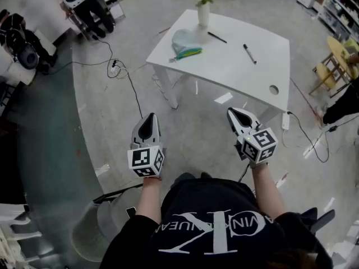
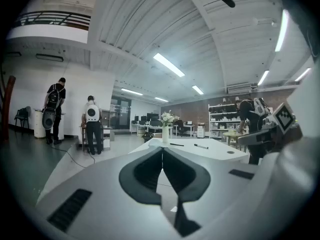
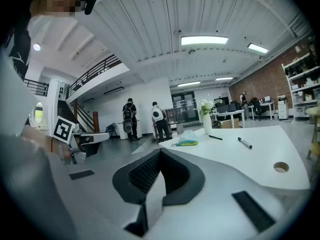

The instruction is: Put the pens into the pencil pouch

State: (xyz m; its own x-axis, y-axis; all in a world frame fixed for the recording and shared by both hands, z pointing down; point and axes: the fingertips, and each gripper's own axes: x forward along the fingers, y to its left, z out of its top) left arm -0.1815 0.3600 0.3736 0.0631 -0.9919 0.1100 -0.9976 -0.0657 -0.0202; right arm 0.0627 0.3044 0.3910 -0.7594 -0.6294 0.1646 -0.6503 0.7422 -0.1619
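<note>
A white table point(image 1: 263, 72) stands ahead of me. On it lie a pale blue pencil pouch point(image 1: 185, 42) at the left, a thin black pen point(image 1: 217, 37) near the far middle, and a black marker pen point(image 1: 249, 54) to the right. The pouch point(image 3: 188, 139) and both pens point(image 3: 244, 143) also show in the right gripper view. My left gripper point(image 1: 149, 120) and right gripper point(image 1: 236, 114) hang over the floor, well short of the table. Both are shut with nothing between their jaws.
A white vase of flowers point(image 1: 203, 4) stands at the table's far edge. The tabletop has a round cable hole point(image 1: 273, 89). Black cables point(image 1: 132, 88) run across the floor at the left and right. Two people point(image 2: 91, 129) stand at a bench beyond the table.
</note>
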